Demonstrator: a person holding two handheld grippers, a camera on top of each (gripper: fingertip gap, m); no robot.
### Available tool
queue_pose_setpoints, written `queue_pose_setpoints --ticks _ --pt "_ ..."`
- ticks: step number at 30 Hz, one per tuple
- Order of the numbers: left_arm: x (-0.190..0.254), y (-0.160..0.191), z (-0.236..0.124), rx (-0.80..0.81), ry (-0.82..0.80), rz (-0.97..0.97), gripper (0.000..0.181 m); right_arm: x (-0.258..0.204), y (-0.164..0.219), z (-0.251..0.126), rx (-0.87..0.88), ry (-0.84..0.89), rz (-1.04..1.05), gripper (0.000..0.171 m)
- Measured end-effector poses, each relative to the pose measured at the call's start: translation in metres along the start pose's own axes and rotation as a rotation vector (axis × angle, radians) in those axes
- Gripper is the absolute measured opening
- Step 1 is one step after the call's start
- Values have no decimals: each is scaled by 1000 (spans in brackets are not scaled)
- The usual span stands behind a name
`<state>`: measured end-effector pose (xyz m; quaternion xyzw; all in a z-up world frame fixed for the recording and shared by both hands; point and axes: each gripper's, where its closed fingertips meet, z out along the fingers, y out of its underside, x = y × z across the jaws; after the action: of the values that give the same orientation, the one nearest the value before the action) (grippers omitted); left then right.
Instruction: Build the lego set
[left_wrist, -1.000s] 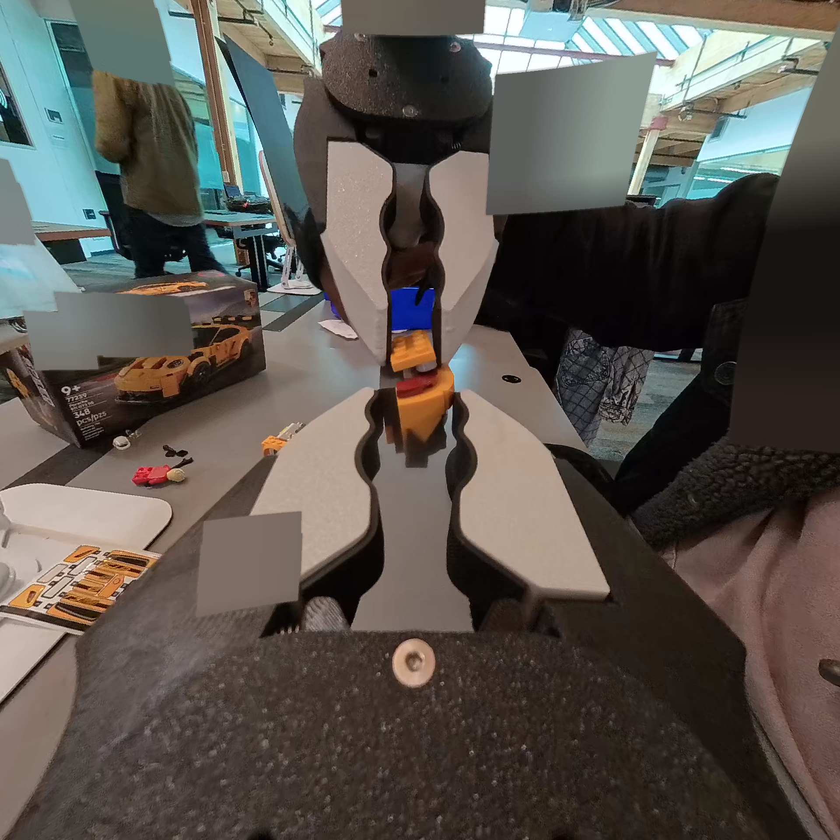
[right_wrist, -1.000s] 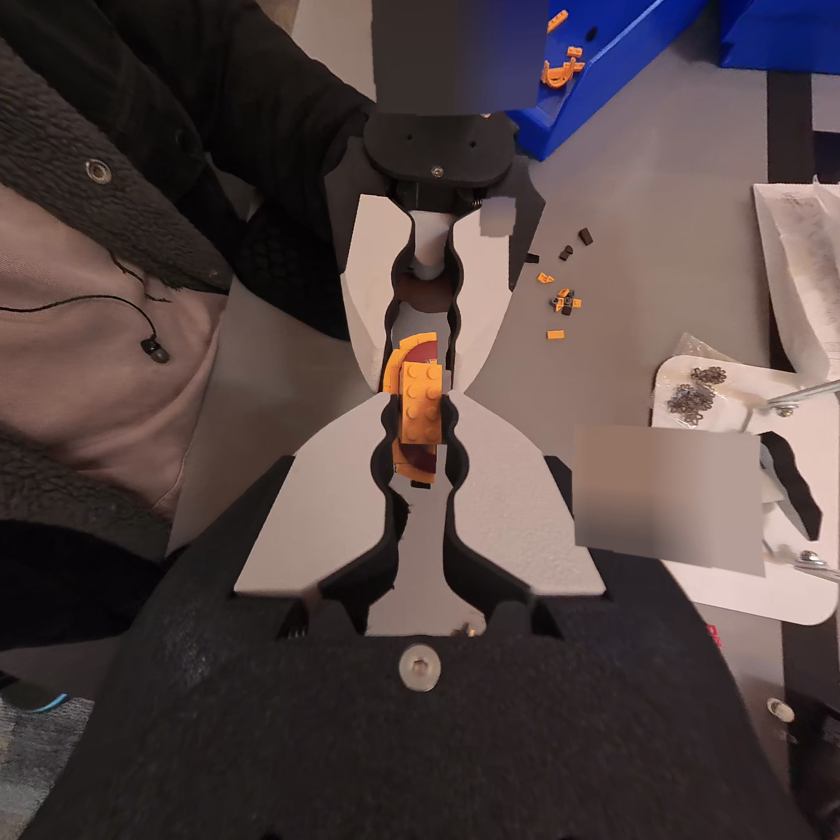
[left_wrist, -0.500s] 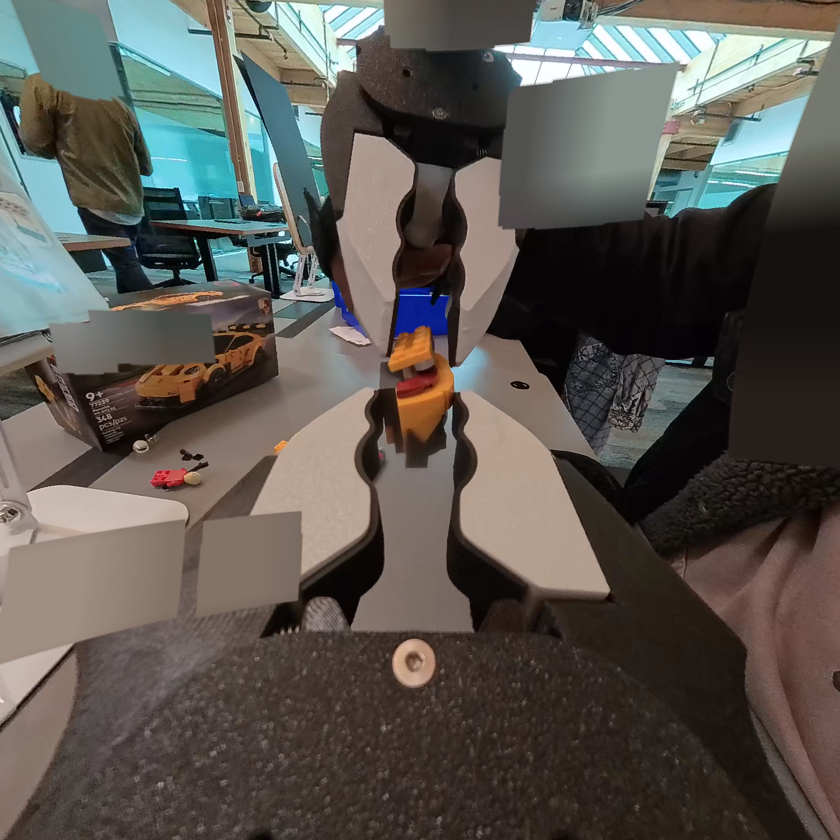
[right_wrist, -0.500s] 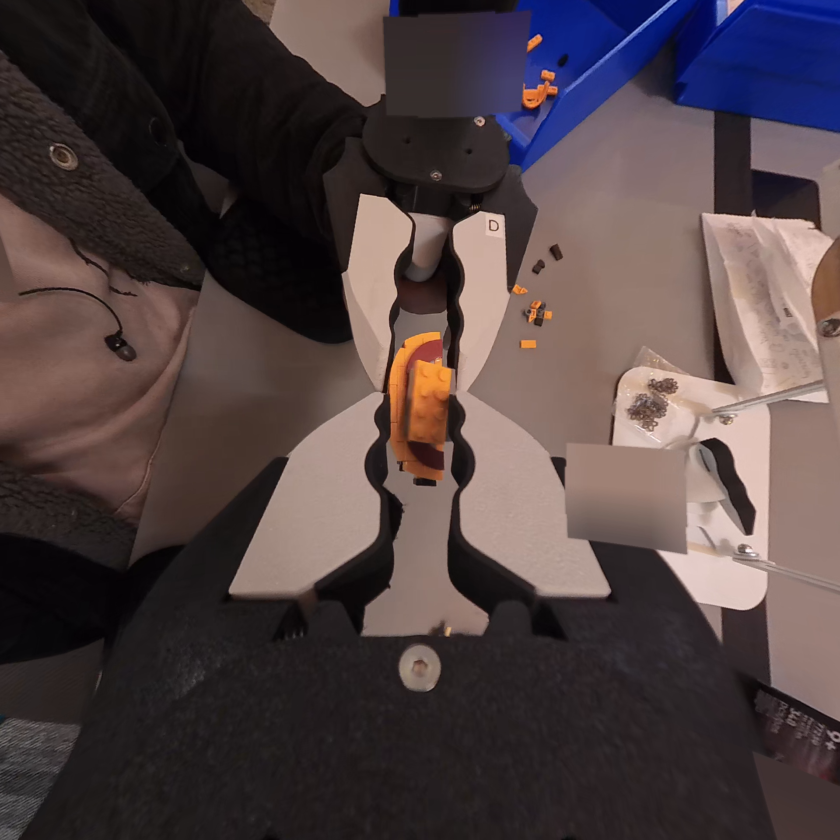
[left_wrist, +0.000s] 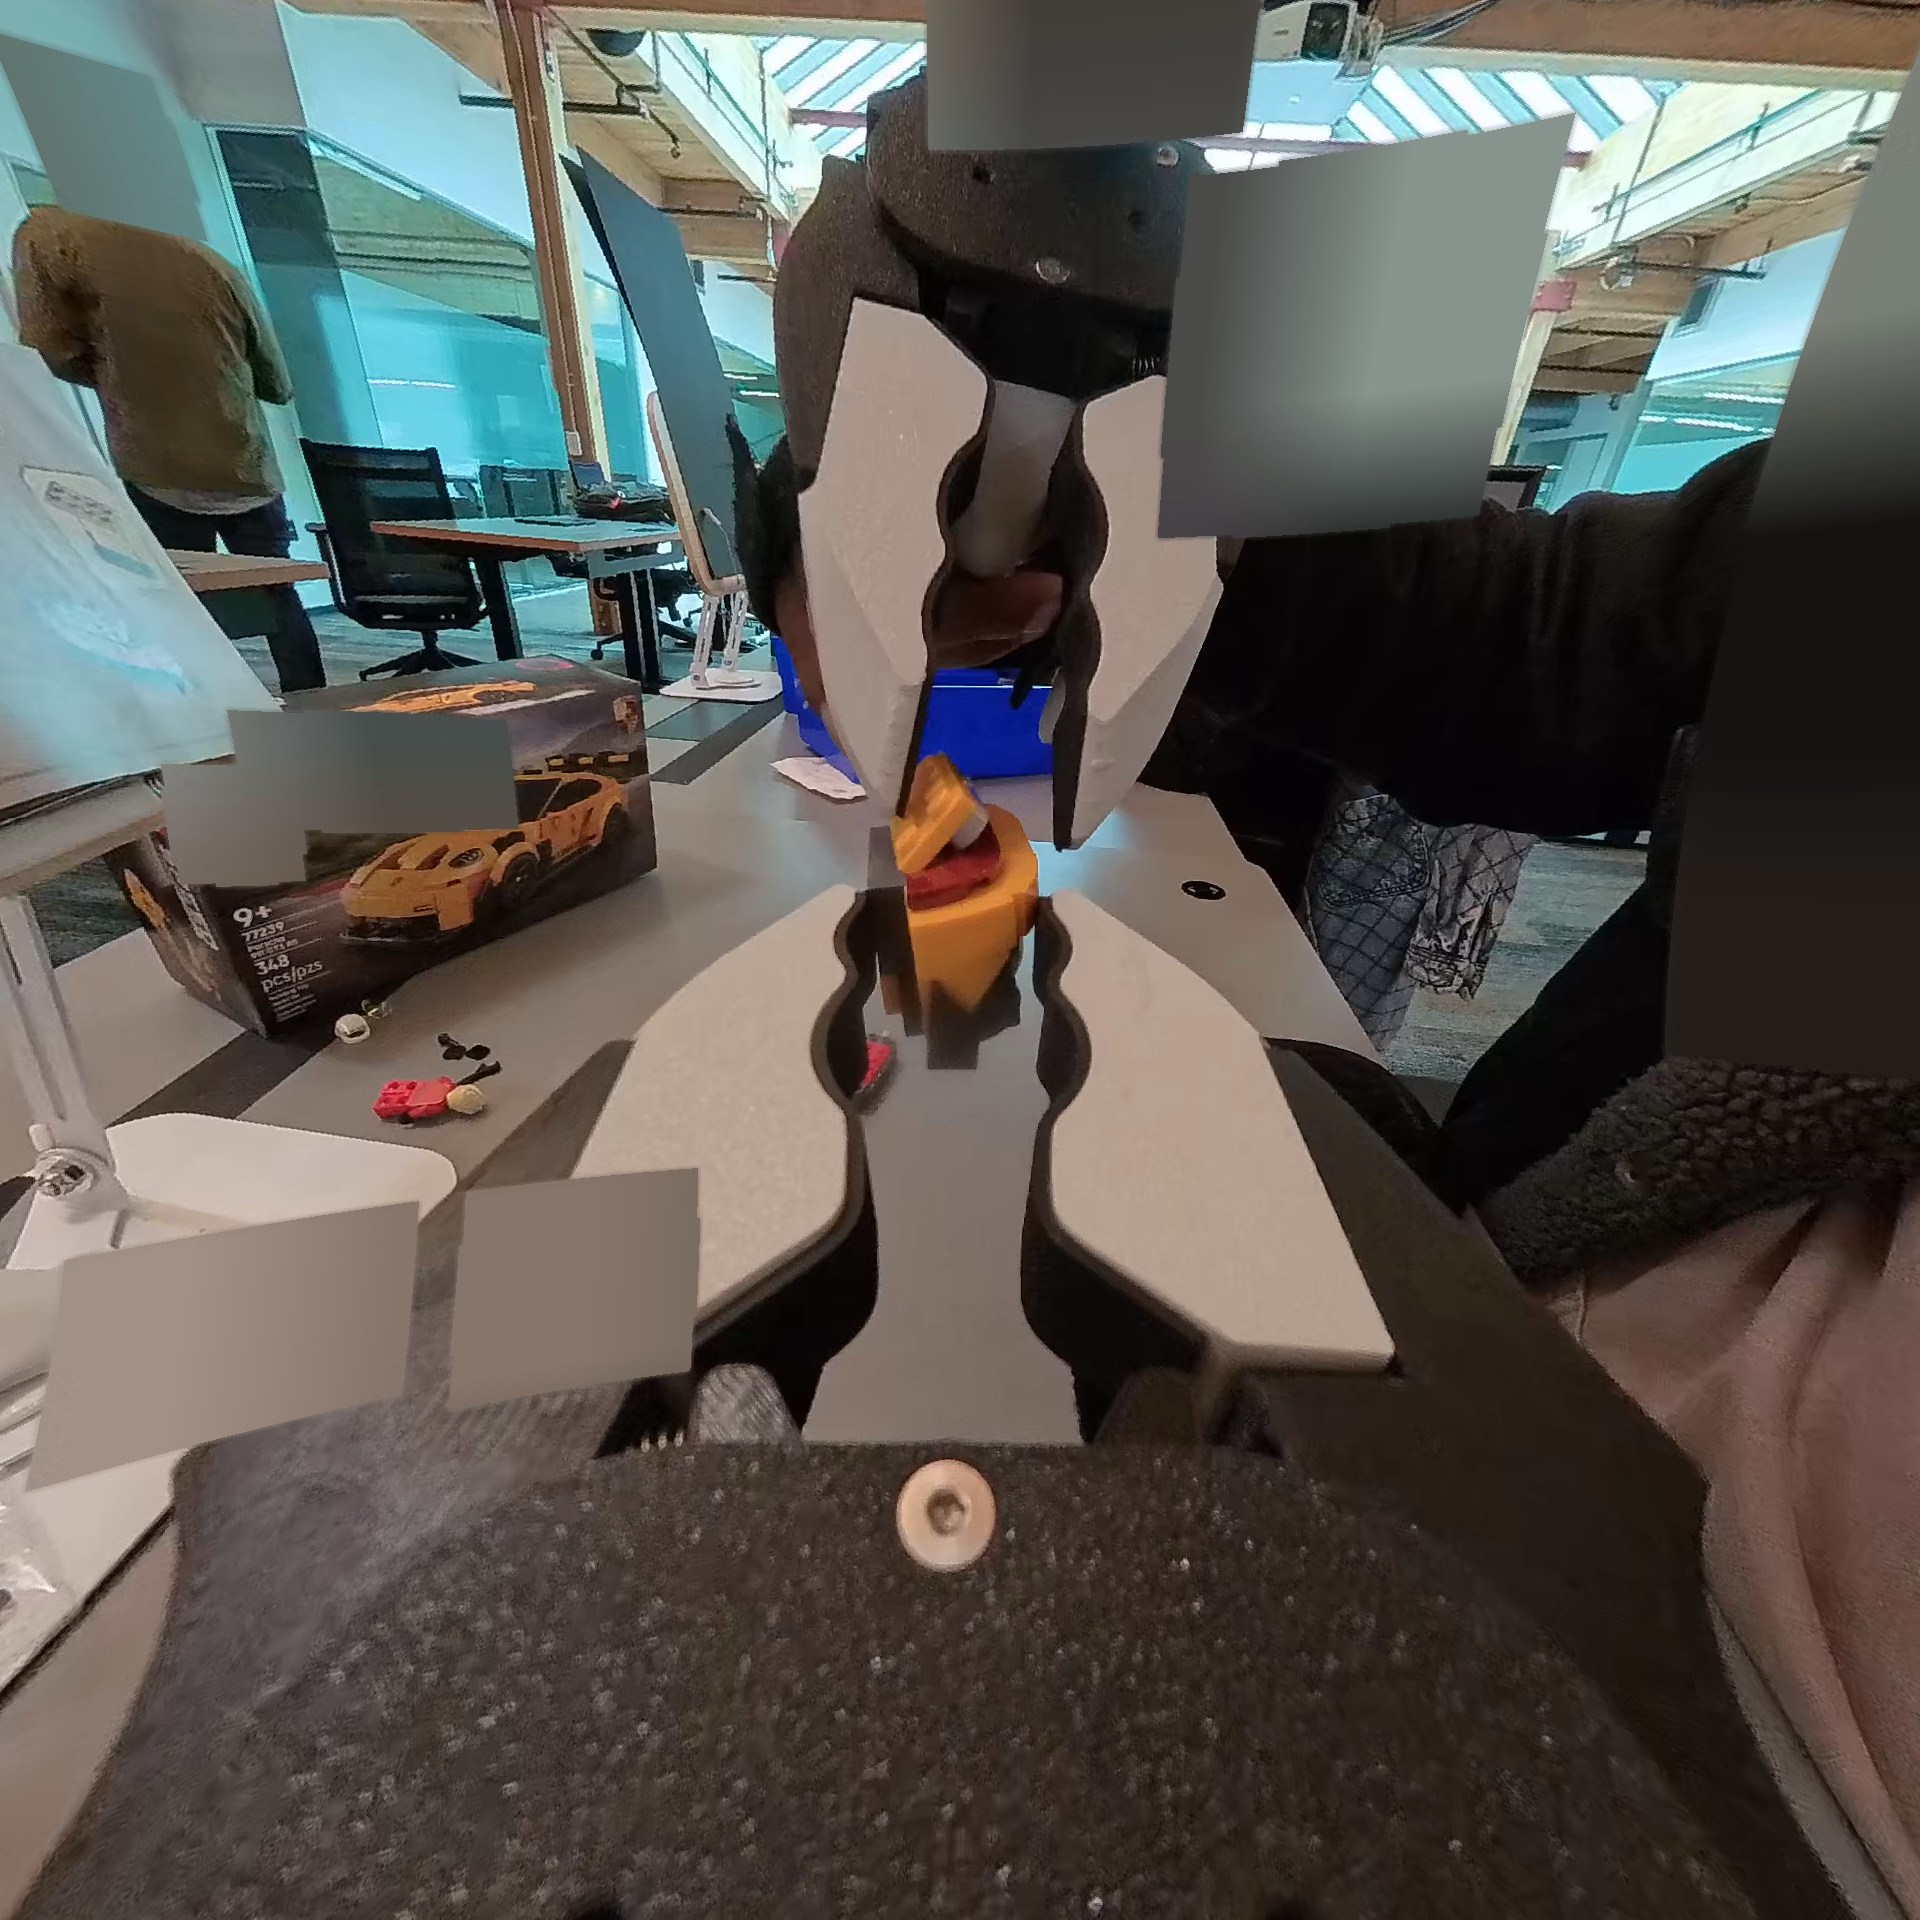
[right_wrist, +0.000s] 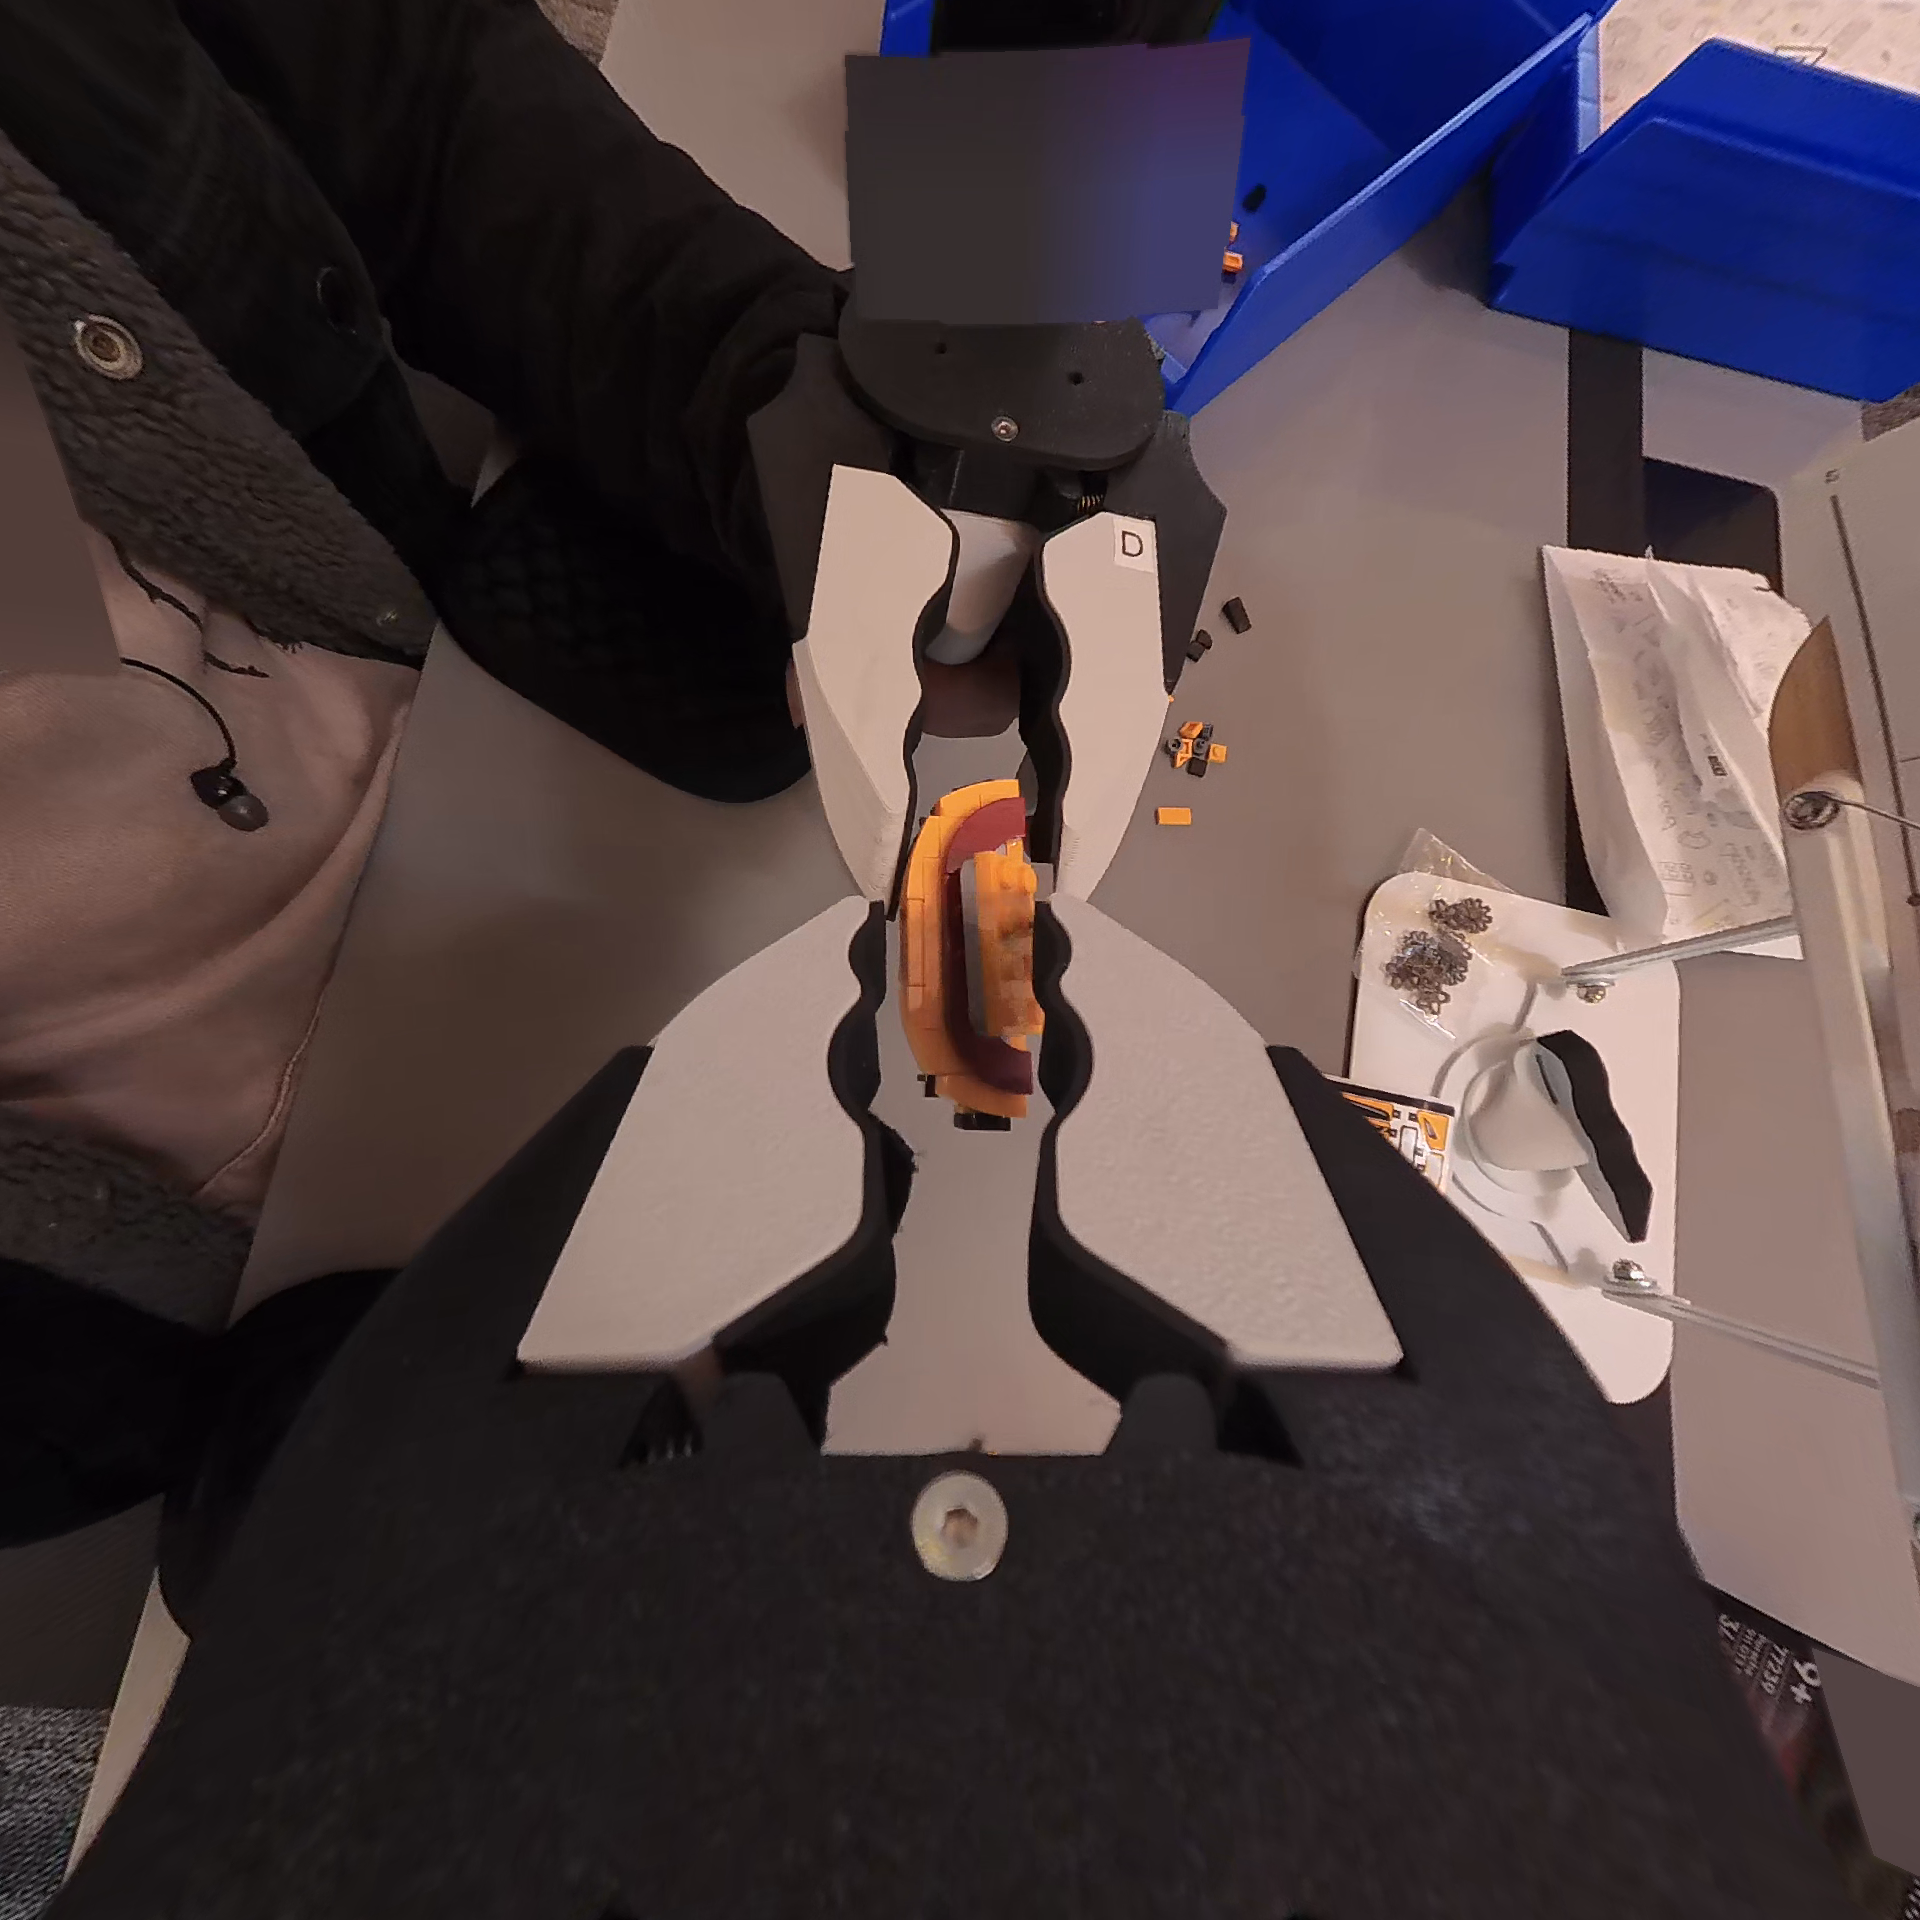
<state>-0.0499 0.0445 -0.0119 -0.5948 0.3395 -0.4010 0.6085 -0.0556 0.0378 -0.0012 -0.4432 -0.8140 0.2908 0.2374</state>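
Note:
My left gripper (left_wrist: 956, 914) is shut on a curved orange and dark red lego assembly (left_wrist: 971, 930), held in the air above the grey table (left_wrist: 582, 977). My right gripper (left_wrist: 982, 831) comes in from above, tip to tip with it, and is shut on a small orange brick (left_wrist: 933, 810) that is tilted against the top of the assembly. In the right wrist view my right gripper (right_wrist: 961, 914) has the blurred orange brick (right_wrist: 1013, 951) edge-on beside the assembly (right_wrist: 925, 966). The left gripper (right_wrist: 971, 873) faces it from the top.
The lego box (left_wrist: 416, 831) and red minifigure parts (left_wrist: 426, 1096) lie on the left. Blue bins (right_wrist: 1714, 208), loose small orange and black pieces (right_wrist: 1195, 748), a plastic bag (right_wrist: 1662, 727) and a white stand base (right_wrist: 1507, 1039) lie on the right. The holder's body is close by. My two grippers' fingertips are within a few centimetres of each other.
The orange brick in my right gripper has turned from studs-up to on edge against the assembly. Both grippers have tilted while staying tip to tip.

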Motion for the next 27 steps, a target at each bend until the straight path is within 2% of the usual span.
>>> queue_pose_setpoints --ticks 7,15,18,21,27 --pt "-2 -1 -1 1 -13 1 29 7 -2 -4 8 94 -47 30" --pt "-10 -5 -5 -8 -66 -22 29 15 9 2 -177 454 -417 48" --pt "-12 -5 -5 -14 -83 -28 29 19 9 9 -234 560 -528 47" --pt "-14 -6 -6 -15 -98 -40 29 23 6 10 -260 658 -589 39" --pt "-19 -10 -8 1 -123 -106 29 27 1 7 -283 776 -633 38"
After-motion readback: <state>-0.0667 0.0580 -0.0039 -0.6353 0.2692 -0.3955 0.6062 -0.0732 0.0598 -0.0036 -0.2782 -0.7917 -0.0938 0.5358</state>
